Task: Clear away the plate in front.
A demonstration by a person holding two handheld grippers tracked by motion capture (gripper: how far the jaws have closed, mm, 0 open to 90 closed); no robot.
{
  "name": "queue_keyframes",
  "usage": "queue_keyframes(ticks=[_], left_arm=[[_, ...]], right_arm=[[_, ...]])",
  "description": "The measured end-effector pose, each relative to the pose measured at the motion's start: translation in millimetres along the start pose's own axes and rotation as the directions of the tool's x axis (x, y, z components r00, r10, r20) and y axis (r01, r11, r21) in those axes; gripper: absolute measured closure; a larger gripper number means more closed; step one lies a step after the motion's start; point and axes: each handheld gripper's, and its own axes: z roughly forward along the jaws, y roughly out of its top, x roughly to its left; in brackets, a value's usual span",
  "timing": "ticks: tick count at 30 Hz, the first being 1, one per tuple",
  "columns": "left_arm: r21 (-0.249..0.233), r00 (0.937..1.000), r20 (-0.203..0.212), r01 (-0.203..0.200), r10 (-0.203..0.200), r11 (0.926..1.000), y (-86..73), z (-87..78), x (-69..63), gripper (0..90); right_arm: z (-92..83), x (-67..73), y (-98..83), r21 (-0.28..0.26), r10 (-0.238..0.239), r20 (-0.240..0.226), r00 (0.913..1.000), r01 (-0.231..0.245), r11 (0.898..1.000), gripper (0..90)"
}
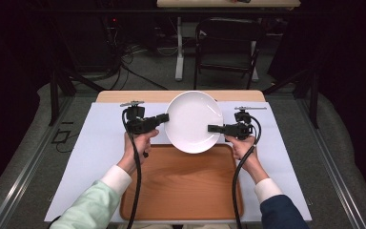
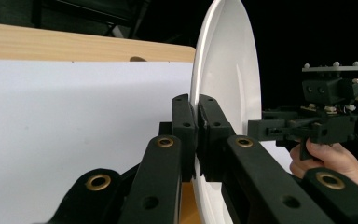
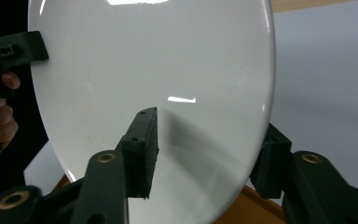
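Black jaws of the left gripper (image 2: 196, 140) pinch the left rim of the white plate (image 1: 192, 121), held above the sheet (image 1: 100, 157) just beyond the wooden tray (image 1: 181, 183). Right gripper (image 3: 200, 149) straddles the opposite rim, its jaws apart and not yet pressing.
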Motion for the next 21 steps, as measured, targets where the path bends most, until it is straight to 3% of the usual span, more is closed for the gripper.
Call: queue_keyframes(ticks=[4,8,13,21], left_arm=[[-0.006,0.9998,0.002,-0.02,0.02,0.9998,-2.9,-4.0,3.0,86.3],[0.002,0.9997,0.004,-0.023,0.023,0.9997,-8.7,-8.2,9.1,84.8],[0.006,0.999,0.0,-0.046,0.046,0.9989,-18.1,-11.9,12.7,83.7],[0.005,0.9978,-0.001,-0.066,0.066,0.9978,-29.0,-15.3,20.5,82.8]], right_arm=[[-2.8,4.4,-1.0,-0.003,-0.013,0.008,0.9999,0.013,1.0,61.4],[-8.7,11.6,-0.6,-0.02,-0.031,-0.016,0.9994,0.031,0.999,69.8],[-12.3,18.3,-0.5,-0.03,-0.046,-0.019,0.9988,0.045,0.999,73.5],[-11.1,30.1,-4.0,0.001,-0.125,0.01,0.9921,0.125,0.992,75.4]])
